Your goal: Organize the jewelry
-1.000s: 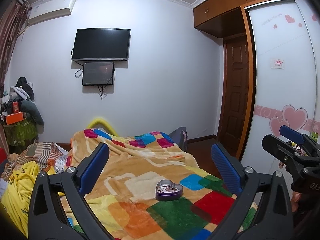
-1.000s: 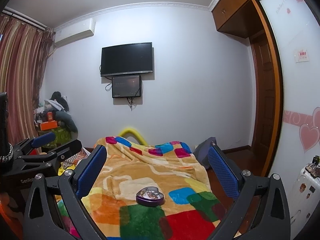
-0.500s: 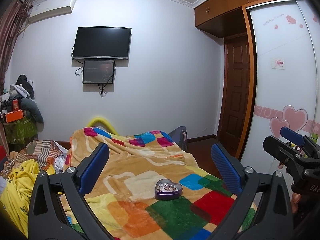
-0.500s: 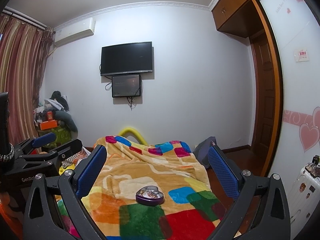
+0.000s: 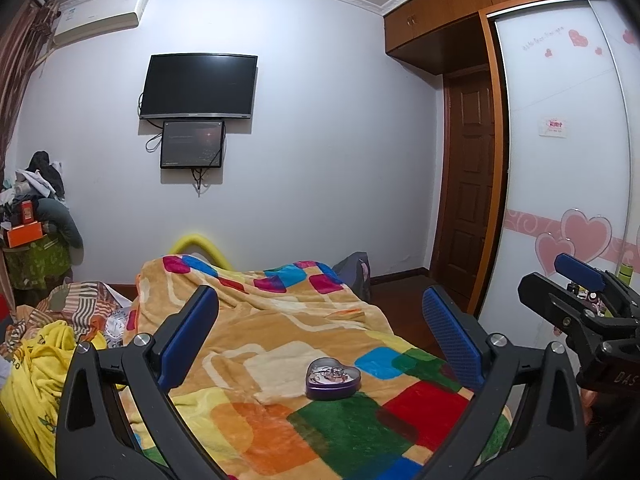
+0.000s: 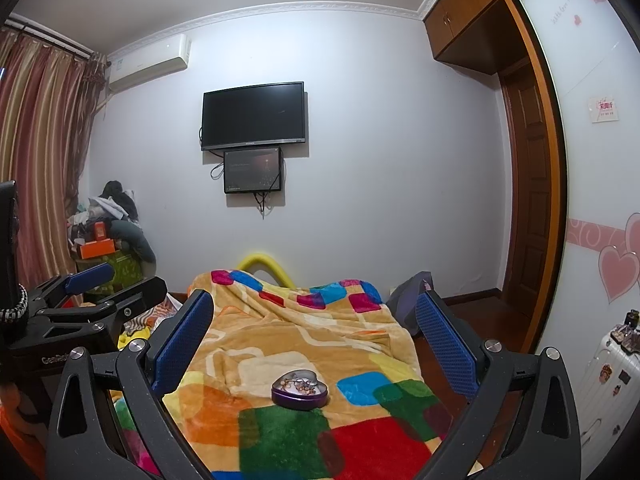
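A purple heart-shaped tin (image 5: 333, 379) with a tangle of jewelry inside sits open on the colourful patchwork blanket (image 5: 280, 332) on the bed. It also shows in the right wrist view (image 6: 300, 389). My left gripper (image 5: 320, 320) is open and empty, held above and short of the tin. My right gripper (image 6: 314, 316) is also open and empty, at about the same distance from the tin. Each gripper shows at the edge of the other's view: the right one (image 5: 580, 292) and the left one (image 6: 100, 284).
A yellow garment (image 5: 36, 368) and striped clothes lie left of the bed. A cluttered pile (image 6: 108, 232) stands by the curtain. A TV (image 5: 199, 86) hangs on the far wall. A wardrobe with heart stickers (image 5: 568, 160), a wooden door and a white suitcase (image 6: 608, 364) are on the right.
Both views have shifted very slightly. The tin and both open grippers stand much as before.
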Demonstrator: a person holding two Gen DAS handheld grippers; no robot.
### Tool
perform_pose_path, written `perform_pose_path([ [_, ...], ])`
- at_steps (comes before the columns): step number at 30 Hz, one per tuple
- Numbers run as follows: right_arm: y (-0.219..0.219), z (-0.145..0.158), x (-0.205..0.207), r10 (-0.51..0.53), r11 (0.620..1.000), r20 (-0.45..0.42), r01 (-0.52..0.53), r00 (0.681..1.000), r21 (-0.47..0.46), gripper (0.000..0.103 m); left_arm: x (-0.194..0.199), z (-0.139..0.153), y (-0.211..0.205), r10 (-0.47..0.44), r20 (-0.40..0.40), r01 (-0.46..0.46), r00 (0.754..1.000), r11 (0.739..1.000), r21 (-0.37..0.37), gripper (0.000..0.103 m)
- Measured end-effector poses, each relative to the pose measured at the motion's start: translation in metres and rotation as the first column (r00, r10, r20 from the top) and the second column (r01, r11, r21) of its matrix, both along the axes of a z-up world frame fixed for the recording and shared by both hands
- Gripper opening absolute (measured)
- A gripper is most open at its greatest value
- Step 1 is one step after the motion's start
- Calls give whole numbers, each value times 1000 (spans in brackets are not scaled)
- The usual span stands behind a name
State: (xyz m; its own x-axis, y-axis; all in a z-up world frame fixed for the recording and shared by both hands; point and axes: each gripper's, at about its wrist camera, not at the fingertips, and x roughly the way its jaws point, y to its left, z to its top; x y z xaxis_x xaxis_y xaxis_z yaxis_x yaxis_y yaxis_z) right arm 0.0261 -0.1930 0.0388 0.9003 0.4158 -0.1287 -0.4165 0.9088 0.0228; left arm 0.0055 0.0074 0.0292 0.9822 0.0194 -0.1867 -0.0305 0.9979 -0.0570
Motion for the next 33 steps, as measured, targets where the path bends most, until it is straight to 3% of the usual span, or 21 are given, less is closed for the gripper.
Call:
perform_pose_path([
  [33, -2, -3, 3, -7, 1000, -5, 7, 1000, 10, 101, 1, -1, -1, -27, 0, 27, 1000, 1000, -13, 102],
])
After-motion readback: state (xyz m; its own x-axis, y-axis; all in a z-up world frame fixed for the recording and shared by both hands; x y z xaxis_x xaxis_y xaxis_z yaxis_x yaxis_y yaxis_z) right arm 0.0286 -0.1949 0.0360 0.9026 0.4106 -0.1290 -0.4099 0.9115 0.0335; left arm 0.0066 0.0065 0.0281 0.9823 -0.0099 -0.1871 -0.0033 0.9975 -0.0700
